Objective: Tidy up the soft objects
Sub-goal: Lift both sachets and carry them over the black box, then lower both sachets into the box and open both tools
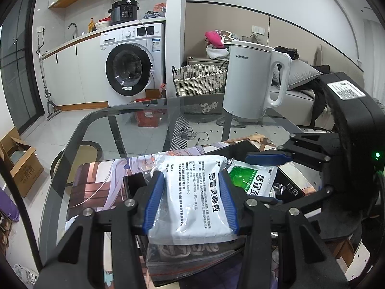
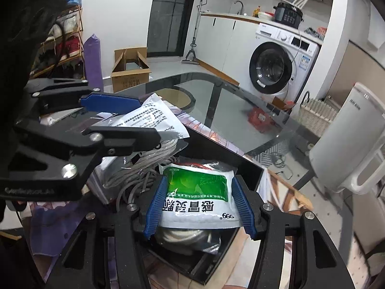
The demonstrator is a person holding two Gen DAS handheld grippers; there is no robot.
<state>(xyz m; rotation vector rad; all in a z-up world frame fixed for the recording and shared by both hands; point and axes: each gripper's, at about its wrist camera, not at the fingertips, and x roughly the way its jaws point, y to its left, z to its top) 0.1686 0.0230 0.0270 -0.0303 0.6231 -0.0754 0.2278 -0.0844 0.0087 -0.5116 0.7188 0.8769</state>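
Note:
My left gripper [image 1: 191, 200] is shut on a white medicine sachet [image 1: 195, 197] with black print, held over a black box [image 1: 134, 185]. It also shows in the right wrist view [image 2: 154, 118], between the left gripper's fingers [image 2: 113, 102]. My right gripper [image 2: 199, 202] is shut on a green and white sachet [image 2: 199, 192], held over the same black box [image 2: 250, 168]. That sachet also shows in the left wrist view [image 1: 252, 180], under the right gripper's blue finger [image 1: 267, 157]. Bagged grey cables [image 2: 134, 166] lie in the box under both sachets.
The box stands on a printed mat [image 1: 101, 183] on a glass table [image 1: 144, 130]. A white kettle [image 1: 252, 82] stands at the table's far side. Beyond are a washing machine [image 1: 132, 65], a wicker basket [image 1: 199, 79] and a cardboard box [image 2: 130, 69] on the floor.

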